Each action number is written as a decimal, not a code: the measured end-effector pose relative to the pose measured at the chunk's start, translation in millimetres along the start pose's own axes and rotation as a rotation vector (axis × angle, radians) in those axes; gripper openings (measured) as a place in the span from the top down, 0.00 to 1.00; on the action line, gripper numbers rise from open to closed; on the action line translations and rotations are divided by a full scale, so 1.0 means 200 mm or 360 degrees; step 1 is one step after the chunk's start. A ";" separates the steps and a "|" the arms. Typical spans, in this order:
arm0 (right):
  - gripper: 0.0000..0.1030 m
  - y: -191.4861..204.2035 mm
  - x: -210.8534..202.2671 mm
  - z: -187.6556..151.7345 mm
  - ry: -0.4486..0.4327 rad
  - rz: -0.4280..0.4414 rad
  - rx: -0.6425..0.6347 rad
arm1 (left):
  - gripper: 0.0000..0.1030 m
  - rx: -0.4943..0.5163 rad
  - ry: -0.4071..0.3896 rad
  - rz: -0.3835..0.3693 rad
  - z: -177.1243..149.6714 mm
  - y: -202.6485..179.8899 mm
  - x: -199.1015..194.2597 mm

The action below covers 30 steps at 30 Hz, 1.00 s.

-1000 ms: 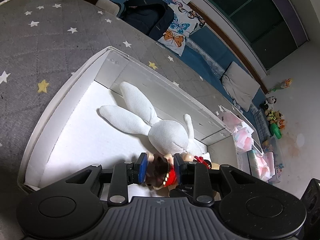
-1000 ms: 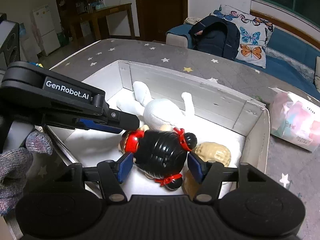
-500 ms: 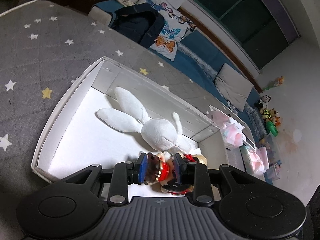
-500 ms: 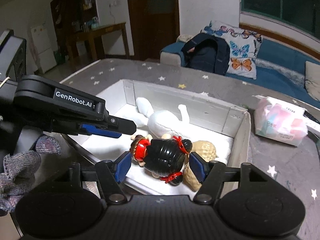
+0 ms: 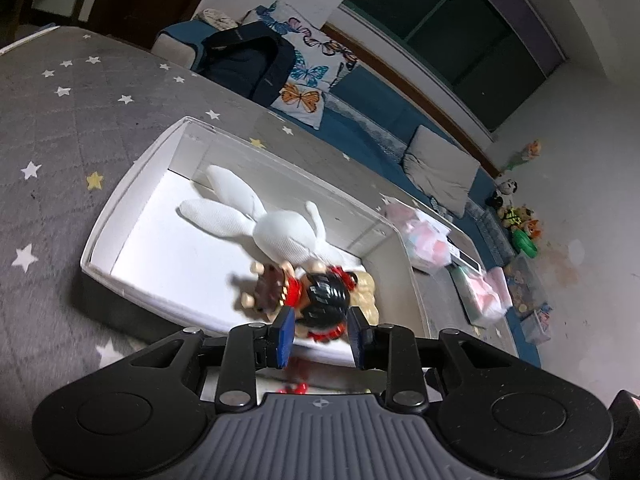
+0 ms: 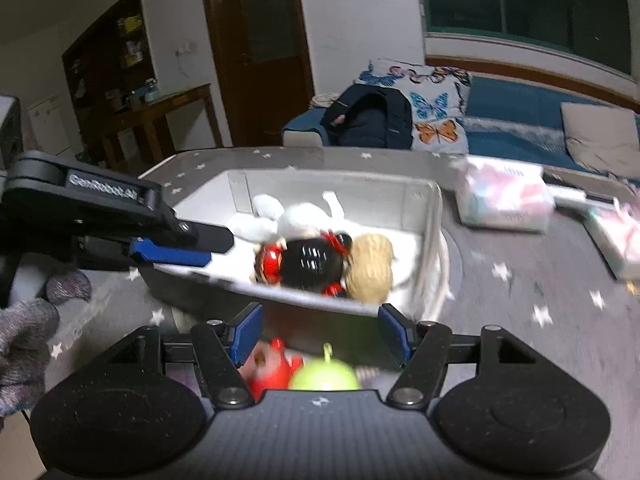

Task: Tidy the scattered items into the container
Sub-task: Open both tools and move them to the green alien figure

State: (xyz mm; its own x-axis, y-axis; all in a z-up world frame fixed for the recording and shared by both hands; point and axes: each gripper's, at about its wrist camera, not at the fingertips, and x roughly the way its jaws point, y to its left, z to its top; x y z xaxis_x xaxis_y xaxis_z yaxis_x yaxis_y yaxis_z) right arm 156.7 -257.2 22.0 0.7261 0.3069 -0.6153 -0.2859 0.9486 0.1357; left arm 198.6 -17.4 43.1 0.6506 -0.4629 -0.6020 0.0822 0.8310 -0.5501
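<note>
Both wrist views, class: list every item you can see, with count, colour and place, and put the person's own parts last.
storage box: one, white, on the grey star-print cover.
plush rabbit: one, white, lying in the box.
black-haired doll: one, black and red, in the box beside the rabbit.
tan plush: one, in the box's corner.
tissue packs: two or more, pink, right of the box.
red toy and green toy: one each, outside the box, nearest the right gripper.
left gripper: fingers open.
right gripper: fingers open.
</note>
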 end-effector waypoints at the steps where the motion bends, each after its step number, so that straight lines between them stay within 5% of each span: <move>1: 0.37 0.00 -0.01 -0.02 0.0002 -0.0007 0.0006 | 0.71 0.0013 -0.0006 0.0003 -0.02 -0.01 -0.01; 11: 0.37 0.02 -0.04 -0.20 0.0016 -0.0087 0.0054 | 0.71 0.0093 0.0025 -0.0043 -0.17 -0.07 -0.05; 30: 0.42 0.01 0.04 -0.26 0.0055 -0.0077 0.0113 | 0.69 0.0261 0.0281 -0.0108 -0.21 -0.23 0.24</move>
State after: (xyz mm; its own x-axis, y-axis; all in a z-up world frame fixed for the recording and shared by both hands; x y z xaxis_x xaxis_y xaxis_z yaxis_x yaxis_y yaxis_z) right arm 130.3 -256.4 -22.7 0.7157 0.2586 -0.6487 -0.2047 0.9658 0.1591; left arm 193.9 -91.5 15.6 0.4988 -0.5540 -0.6666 0.2522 0.8285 -0.5000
